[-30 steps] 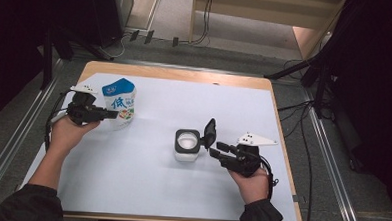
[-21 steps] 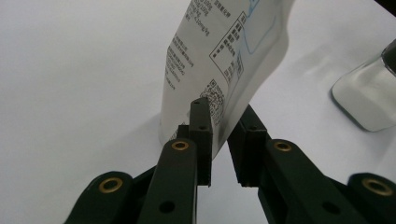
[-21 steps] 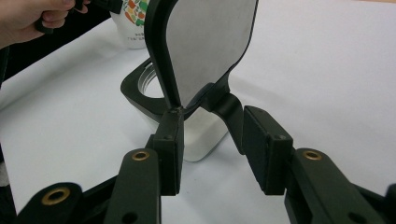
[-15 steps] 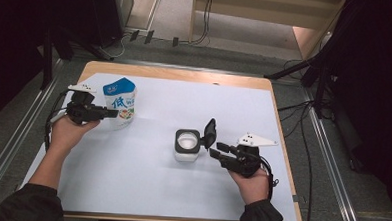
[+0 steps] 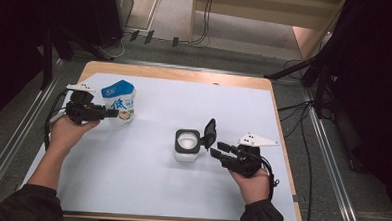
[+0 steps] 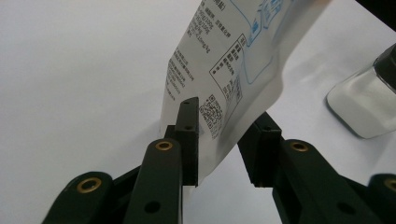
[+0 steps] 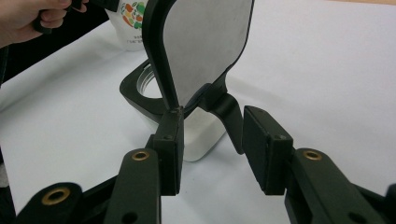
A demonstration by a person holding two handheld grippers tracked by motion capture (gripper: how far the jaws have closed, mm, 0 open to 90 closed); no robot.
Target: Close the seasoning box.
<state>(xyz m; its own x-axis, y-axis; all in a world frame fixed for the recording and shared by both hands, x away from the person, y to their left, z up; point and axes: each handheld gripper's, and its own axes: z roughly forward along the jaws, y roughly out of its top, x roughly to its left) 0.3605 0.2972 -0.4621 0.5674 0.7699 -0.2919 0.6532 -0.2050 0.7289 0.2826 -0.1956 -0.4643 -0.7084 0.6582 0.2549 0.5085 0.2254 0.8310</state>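
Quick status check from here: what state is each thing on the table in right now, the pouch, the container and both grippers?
Pouch: upright on the table, lower edge between the left gripper's jaws.
Container: upright, hinged lid flipped open and standing up, white contents inside.
Left gripper: jaws have just been opening, one pad against the pouch, the other clear of it.
Right gripper: jaws apart on either side of the lid's hinge, not clamped.

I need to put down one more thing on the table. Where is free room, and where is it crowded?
The white mat is bare in front, between the two forearms, and at the back right, behind the open jar. Bare also lies between the pouch and the jar. It is crowded at the pouch with the left gripper, and at the jar with the right gripper.
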